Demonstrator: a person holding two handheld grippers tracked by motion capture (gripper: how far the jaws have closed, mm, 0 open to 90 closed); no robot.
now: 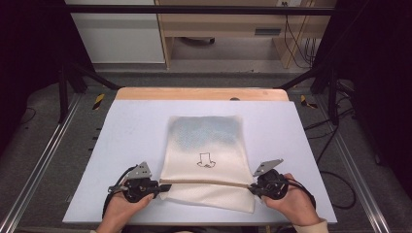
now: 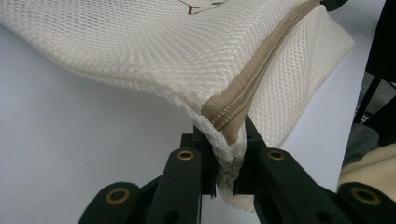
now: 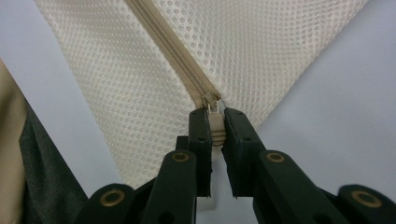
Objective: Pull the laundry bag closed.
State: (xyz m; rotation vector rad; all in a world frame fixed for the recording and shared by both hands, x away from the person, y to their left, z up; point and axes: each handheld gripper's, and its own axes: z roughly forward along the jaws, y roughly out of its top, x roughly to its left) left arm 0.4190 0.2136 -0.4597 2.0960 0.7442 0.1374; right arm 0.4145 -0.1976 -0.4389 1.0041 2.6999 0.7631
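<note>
While the mesh bag (image 1: 206,160) lay at lower centre of the worktop (image 1: 126,126), left gripper (image 1: 163,187) fingers pinched its corner, right gripper (image 1: 251,187) fingers clamped the zipper pull (image 3: 215,122); zipper (image 1: 206,182) looked fully closed, unzipping apparently unstarted.

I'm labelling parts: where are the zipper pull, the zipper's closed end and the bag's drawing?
zipper pull (image 3: 215,125), right gripper view, tab between jaws.
zipper end (image 2: 227,125), left gripper view, tape end.
drawing (image 1: 205,160), high view, its middle.

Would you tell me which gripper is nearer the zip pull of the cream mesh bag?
Right. The right gripper pinches the zip pull itself; the left gripper clamps the cream mesh bag's opposite zip end.
</note>
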